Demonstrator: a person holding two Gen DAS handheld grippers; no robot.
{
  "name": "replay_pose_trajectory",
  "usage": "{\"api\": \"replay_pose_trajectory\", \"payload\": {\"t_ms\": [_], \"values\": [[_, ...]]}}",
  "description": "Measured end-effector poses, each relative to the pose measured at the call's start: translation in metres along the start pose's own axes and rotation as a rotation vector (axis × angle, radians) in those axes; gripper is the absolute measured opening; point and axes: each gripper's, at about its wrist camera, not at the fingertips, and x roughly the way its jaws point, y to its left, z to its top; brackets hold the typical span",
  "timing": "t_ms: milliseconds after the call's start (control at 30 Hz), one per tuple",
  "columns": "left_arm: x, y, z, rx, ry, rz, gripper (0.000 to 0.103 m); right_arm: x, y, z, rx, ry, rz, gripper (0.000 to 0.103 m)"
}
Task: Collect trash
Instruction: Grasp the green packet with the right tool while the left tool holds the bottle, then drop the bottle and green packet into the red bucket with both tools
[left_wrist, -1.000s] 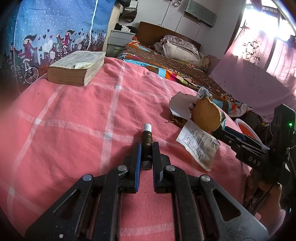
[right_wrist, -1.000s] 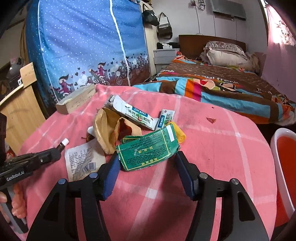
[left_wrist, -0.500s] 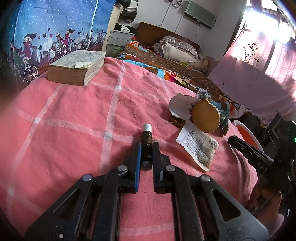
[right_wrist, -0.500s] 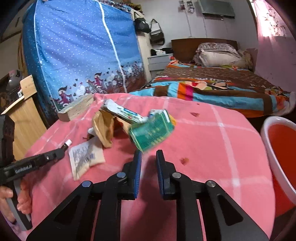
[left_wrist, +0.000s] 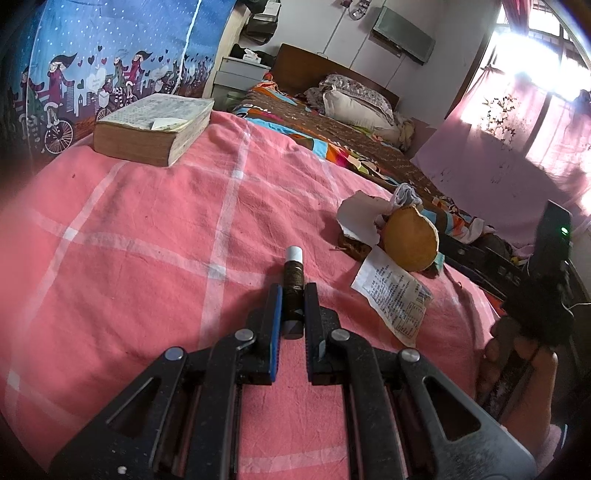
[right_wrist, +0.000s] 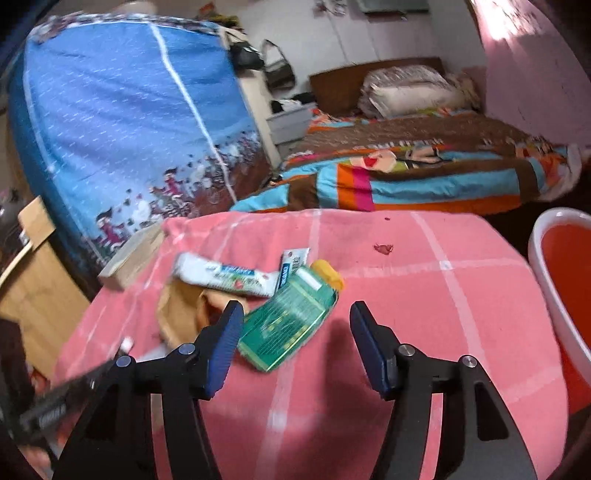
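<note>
1. The trash lies in a loose heap on a table covered with a pink checked cloth (right_wrist: 424, 295): a green packet (right_wrist: 291, 321) with a yellow end, a white tube (right_wrist: 225, 277), a small blue-and-white sachet (right_wrist: 293, 262) and a torn brown paper wrapper (right_wrist: 181, 314).
2. The green packet lies flat on the cloth, overlapping the tube's end and the sachet.
3. The right claw (right_wrist: 297, 345) has just been opening; its fingers stand well apart, the left pad just beside the packet's edge, and the packet's lower end lies between the fingers without being pressed.
4. A small red scrap (right_wrist: 384, 248) lies alone on the cloth, beyond the heap.
5. A white tub (right_wrist: 539, 280) with a red inside stands off the table's right edge in the right wrist view.
6. The left claw (left_wrist: 293, 291) is clamped on a small dark bottle (left_wrist: 293, 280) with a white cap, which points forward just above the cloth.
7. In the left wrist view a printed paper slip (left_wrist: 391, 295) lies on the cloth against the brown wrapper (left_wrist: 410, 240), beside a torn white paper (left_wrist: 358, 218).
8. A thick book (left_wrist: 155, 125) rests at the table's far left corner.
9. Beyond the table are a bed with a striped blanket (right_wrist: 424, 177) and a blue patterned fabric wardrobe (right_wrist: 122, 122).
</note>
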Motion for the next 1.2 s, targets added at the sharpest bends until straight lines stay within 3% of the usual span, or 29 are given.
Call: {"api": "replay_pose_trajectory", "payload": {"t_ms": [133,233,267,433,633,833,1000,1200], "values": [[0.000,0.000,0.000,-0.001,-0.001,-0.002,0.017,0.007,0.010,-0.002,-0.038,0.025,-0.013,0.057],[0.000,0.000,0.000,-0.002,-0.003,-0.006,0.017,0.006,0.017,-0.006,-0.074,0.027,-0.009,0.045],[0.000,0.000,0.000,-0.002,-0.005,-0.007,0.017,0.006,0.018,-0.008,-0.083,0.030,-0.003,0.037],[-0.001,-0.001,0.000,-0.001,-0.009,0.000,0.017,0.002,0.024,-0.016,-0.122,0.030,0.030,0.025],[-0.007,-0.003,-0.001,0.011,-0.039,-0.004,0.017,-0.014,0.031,-0.026,-0.170,-0.029,0.039,0.022],[-0.029,-0.027,0.002,0.069,-0.156,-0.038,0.017,-0.044,0.024,-0.027,-0.173,-0.161,0.096,0.022],[-0.049,-0.076,0.005,0.219,-0.301,-0.057,0.017,-0.089,0.021,-0.024,-0.231,-0.341,0.094,0.022],[-0.057,-0.138,0.018,0.362,-0.436,-0.151,0.017,-0.144,-0.004,-0.017,-0.254,-0.567,0.024,0.022]]}}
